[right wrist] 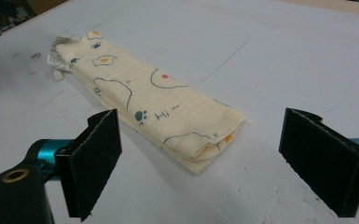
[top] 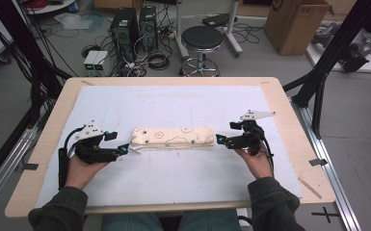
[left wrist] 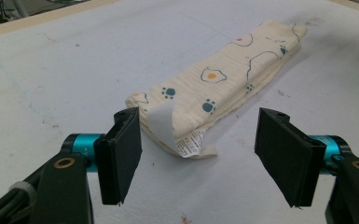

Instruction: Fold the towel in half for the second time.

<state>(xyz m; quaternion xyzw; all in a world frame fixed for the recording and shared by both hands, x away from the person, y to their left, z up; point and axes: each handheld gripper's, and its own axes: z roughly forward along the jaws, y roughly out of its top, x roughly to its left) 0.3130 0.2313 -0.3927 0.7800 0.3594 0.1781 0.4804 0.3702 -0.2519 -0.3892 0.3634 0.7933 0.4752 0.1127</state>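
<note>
Squaring up on the cloth's ends looks like the step: left tongs [left wrist: 198,158] gape wide at 9 o'clock of the folded cloth [top: 172,137], right tongs [right wrist: 219,163] wide at 3 o'clock, neither touching. Pinching all layers seems wise. Beyond, it lies mid-surface [top: 173,98].

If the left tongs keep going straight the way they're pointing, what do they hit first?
Most likely the near end of the folded cloth, at its loose label. The left tongs stand open and aimed at it; the exact gap is unclear.
</note>
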